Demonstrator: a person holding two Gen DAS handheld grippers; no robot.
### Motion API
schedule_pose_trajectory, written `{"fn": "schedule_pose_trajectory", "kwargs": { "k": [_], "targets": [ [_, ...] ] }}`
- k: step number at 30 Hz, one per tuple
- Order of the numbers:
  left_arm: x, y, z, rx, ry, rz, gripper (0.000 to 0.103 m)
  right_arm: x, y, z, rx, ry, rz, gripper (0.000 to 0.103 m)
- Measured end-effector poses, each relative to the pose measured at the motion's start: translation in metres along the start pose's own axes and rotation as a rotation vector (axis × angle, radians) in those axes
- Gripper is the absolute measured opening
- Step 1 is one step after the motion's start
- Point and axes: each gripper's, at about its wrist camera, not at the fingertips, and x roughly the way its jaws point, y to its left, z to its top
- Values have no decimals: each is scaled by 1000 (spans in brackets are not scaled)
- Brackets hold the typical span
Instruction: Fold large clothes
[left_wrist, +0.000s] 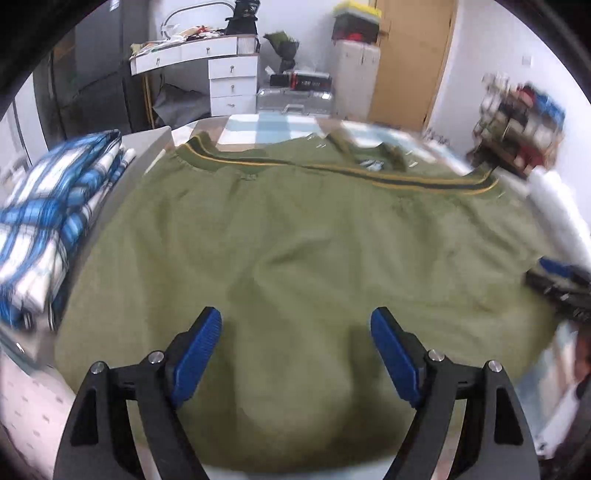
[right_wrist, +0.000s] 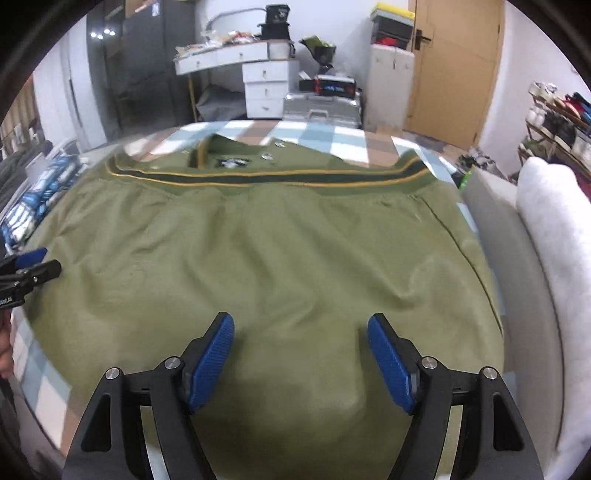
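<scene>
Left hand-held gripper (left_wrist: 296, 325), blue ribbed pads on black arms, spread wide with nothing between them, hovering over the near edge of the garment. Right hand-held gripper (right_wrist: 301, 328) likewise wide apart and empty, above the same near edge; seen also from the left wrist at 3 o'clock (left_wrist: 561, 284), and the left one from the right wrist at 9 o'clock (right_wrist: 29, 269).

Large olive-green fabric jacket (left_wrist: 295, 251), folded and spread flat across the checked blue, white and tan cloth of the bed (right_wrist: 325, 136). Ribbed hem band with dark green and yellow stripes (right_wrist: 258, 177) running across at 12 o'clock, collar and a small dark patch just beyond it.

Folded blue-and-white plaid cloth stack (left_wrist: 48, 229) at 9 o'clock beside the jacket. White fluffy pillow (right_wrist: 557, 240) at 3 o'clock.

Farther off at 12 o'clock, white drawer desk (right_wrist: 266, 85), silver suitcase (right_wrist: 321, 107), wooden door (right_wrist: 454, 66).
</scene>
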Motion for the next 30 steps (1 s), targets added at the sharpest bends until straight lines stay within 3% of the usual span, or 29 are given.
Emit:
{"fn": "schedule_pose_trajectory", "kwargs": {
  "k": [2, 6, 8, 10, 14, 16, 20, 25, 30],
  "targets": [
    [-3, -14, -14, -2, -13, -38, 80, -11, 16, -4, -25, -26, 58, 75],
    [0, -33, -34, 90, -46, 22, 86, -10, 53, -12, -96, -50, 161, 77],
    [2, -28, -36, 76, -52, 2, 86, 6, 68, -20, -166, -16, 132, 78],
    [0, -23, -35, 51, -38, -2, 86, 8, 73, -28, -231, -50, 112, 77],
    [-13, -25, -38, 23, -34, 5, 86, 4, 66, -30, -220, -46, 122, 78],
    [-21, -34, -36, 15, -46, -52, 86, 3, 68, -32, -229, -46, 104, 78],
    [-19, -56, -34, 87, -74, -121, 86, -1, 69, -33, -212, -46, 95, 78],
    [16, -68, -36, 137, -23, -12, 88, -15, 45, -26, -81, -91, 59, 80],
    [17, -71, -37, 158, -30, 12, 90, -16, 10, -37, 33, -34, 1, 81]
  ]
}}
